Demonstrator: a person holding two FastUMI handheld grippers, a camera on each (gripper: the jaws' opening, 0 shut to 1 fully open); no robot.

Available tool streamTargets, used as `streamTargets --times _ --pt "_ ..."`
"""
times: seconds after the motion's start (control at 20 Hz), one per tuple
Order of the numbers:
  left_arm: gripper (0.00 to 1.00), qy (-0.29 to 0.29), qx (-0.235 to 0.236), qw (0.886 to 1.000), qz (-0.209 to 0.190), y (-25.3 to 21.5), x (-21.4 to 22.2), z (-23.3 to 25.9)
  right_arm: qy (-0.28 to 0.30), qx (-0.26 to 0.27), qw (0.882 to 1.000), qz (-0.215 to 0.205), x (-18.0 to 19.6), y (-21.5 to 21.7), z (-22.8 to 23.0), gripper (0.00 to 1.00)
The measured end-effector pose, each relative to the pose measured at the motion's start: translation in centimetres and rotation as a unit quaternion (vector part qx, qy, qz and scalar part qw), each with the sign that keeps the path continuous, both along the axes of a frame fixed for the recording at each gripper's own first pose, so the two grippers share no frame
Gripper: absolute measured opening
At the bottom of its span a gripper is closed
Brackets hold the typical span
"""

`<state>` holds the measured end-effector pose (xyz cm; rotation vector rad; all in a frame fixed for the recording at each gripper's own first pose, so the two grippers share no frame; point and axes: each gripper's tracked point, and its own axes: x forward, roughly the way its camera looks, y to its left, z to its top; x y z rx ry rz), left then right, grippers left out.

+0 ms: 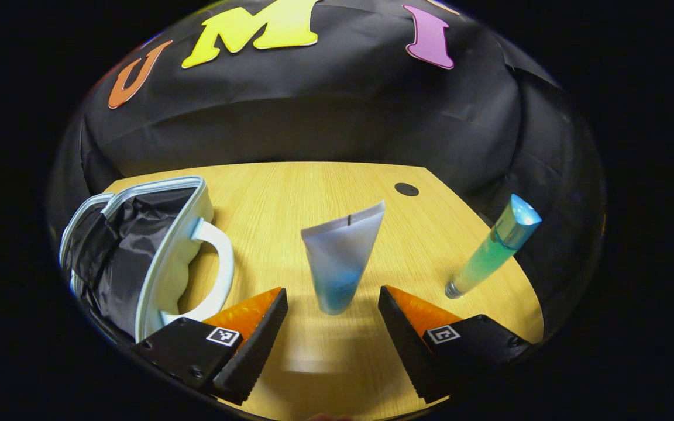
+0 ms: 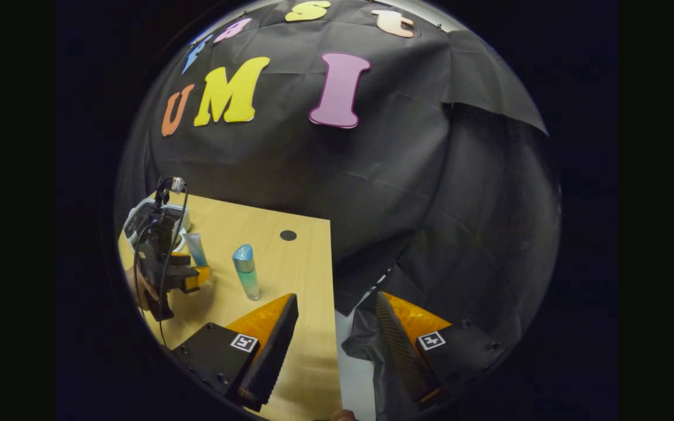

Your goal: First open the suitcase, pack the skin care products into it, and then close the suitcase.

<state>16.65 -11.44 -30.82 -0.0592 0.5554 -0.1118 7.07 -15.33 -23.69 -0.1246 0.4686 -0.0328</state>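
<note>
Item: open suitcase, two products unpacked, tube next for my left gripper.

Table (image 1: pixel 313 193): wood, bears everything. Suitcase (image 1: pixel 161 245): at my left, lid raised, dark lining showing. Bottle (image 1: pixel 492 251): green, standing, off to my right, nearer my right gripper (image 2: pixel 334 345), which hangs spread and empty past the table edge. Tube (image 1: pixel 343 257): standing cap-down, long axis upright, dead ahead between the fingers of my left gripper (image 1: pixel 331 318), jaws wide apart, touching nothing. I judge a straight advance then squeeze.
</note>
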Motion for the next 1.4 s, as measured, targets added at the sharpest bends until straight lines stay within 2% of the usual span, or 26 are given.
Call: streamTargets --times 0.1,0.2,0.3,0.35,0.4,0.45,0.5,0.55,0.65,0.7,0.75,0.85,0.9,0.95,1.05,1.25,1.4 --pt "0.98 -0.005 0.013 1.000 0.005 0.3 1.1 -0.2 0.005 0.001 1.000 0.002 0.1 0.2 -0.5 0.80" --pt "0.90 -0.004 0.021 1.000 -0.004 0.0 1.6 -0.4 0.008 -0.001 1.000 0.006 0.0 0.5 -0.9 0.80" --pt "0.80 0.002 0.022 1.000 -0.015 -0.4 1.8 -0.9 0.013 0.003 1.000 0.009 0.0 0.8 -1.5 0.80" --pt "0.70 0.003 0.019 1.000 -0.020 -0.6 1.8 -1.0 0.016 0.005 1.000 0.011 0.1 1.1 -1.9 0.80" --pt "0.73 0.002 0.019 1.000 -0.022 -0.8 1.8 -0.9 0.018 0.006 1.000 0.014 0.2 1.5 -2.3 0.80" --pt "0.58 0.001 0.013 1.000 -0.027 -1.0 1.7 -0.7 0.018 0.007 1.000 0.018 0.5 2.2 -2.6 0.80" --pt "0.58 0.003 0.000 0.999 -0.033 -1.6 1.5 -0.5 0.016 0.005 1.000 0.020 0.8 2.8 -2.7 0.80" --pt "0.48 0.005 -0.008 0.999 -0.037 -1.9 1.3 -0.5 0.014 0.004 1.000 0.023 1.3 3.3 -2.9 0.80" --pt "0.48 0.004 -0.004 0.999 -0.037 -1.7 0.8 0.2 0.017 0.011 0.999 0.033 1.8 4.7 -3.6 0.80" --pt "0.54 0.003 -0.008 0.999 -0.039 -1.7 0.5 0.7 0.019 0.018 0.999 0.039 2.1 5.7 -4.0 0.80" --pt "0.47 0.000 -0.015 0.999 -0.041 -1.8 0.1 1.3 0.020 0.027 0.998 0.044 2.4 6.5 -4.4 0.80" --pt "0.46 -0.008 -0.025 0.999 -0.042 -1.5 -1.0 2.9 0.021 0.046 0.997 0.057 3.2 8.6 -5.4 0.80" --pt "0.52 -0.013 -0.028 0.999 -0.041 -0.8 -2.3 4.3 0.022 0.066 0.995 0.073 4.0 10.6 -6.3 0.80" --pt "0.45 -0.018 -0.027 0.999 -0.040 -0.3 -3.0 5.1 0.021 0.075 0.994 0.081 4.4 11.7 -7.0 0.80" --pt "0.45 -0.025 -0.019 0.999 -0.038 1.0 -4.6 6.6 0.026 0.085 0.992 0.091 5.7 13.4 -8.8 0.80" --pt "0.45 -0.026 -0.025 0.999 -0.023 4.0 -7.9 8.5 0.052 0.091 0.991 0.088 8.1 15.1 -11.8 0.81" --pt "0.45 -0.023 -0.028 0.999 0.009 7.9 -10.4 9.5 0.052 0.100 0.991 0.071 10.1 16.0 -12.9 0.81"
